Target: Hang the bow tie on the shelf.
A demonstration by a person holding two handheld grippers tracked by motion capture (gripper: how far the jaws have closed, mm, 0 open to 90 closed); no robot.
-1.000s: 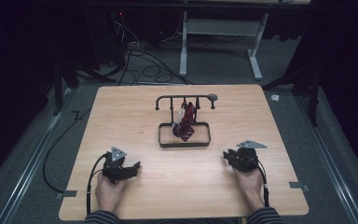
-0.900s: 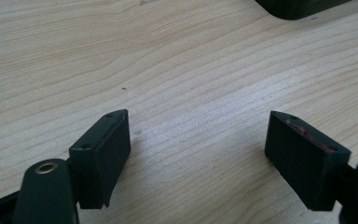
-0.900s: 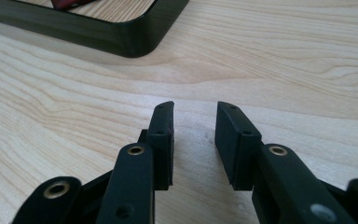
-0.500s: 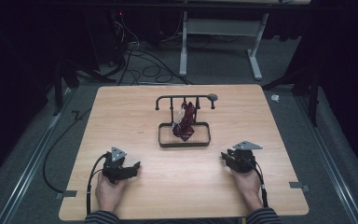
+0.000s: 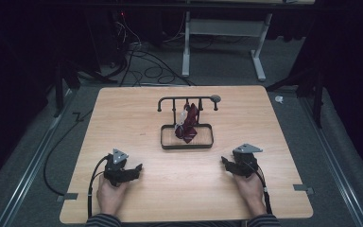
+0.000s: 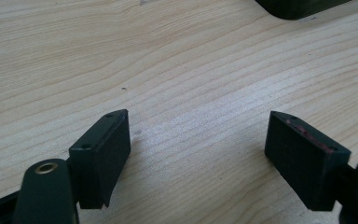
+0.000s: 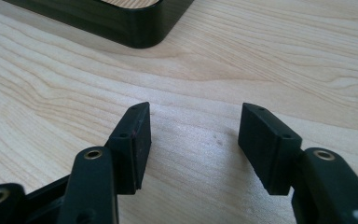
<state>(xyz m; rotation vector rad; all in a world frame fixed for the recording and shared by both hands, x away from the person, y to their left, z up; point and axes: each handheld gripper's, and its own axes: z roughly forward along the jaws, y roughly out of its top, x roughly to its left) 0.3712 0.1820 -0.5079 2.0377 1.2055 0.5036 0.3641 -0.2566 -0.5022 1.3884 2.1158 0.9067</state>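
You had both tools parked low on the wooden bench (image 5: pixel 123 113), near your edge. The left tool (image 5: pixel 133 169) sat with its jaws spread wide, nothing but bare wood grain between them. The right tool (image 5: pixel 226 162) had just been opening its jaws, and they ended up apart with nothing in them either. The dark tray (image 5: pixel 187 146) with its little rack (image 5: pixel 187 99) was out in the middle of the bench, well ahead of both tools, and the dark red cloth (image 5: pixel 189 124) hung off the rack's bar down into the tray. A corner of the tray sat just ahead of the right tool's jaws in the right gripper view.
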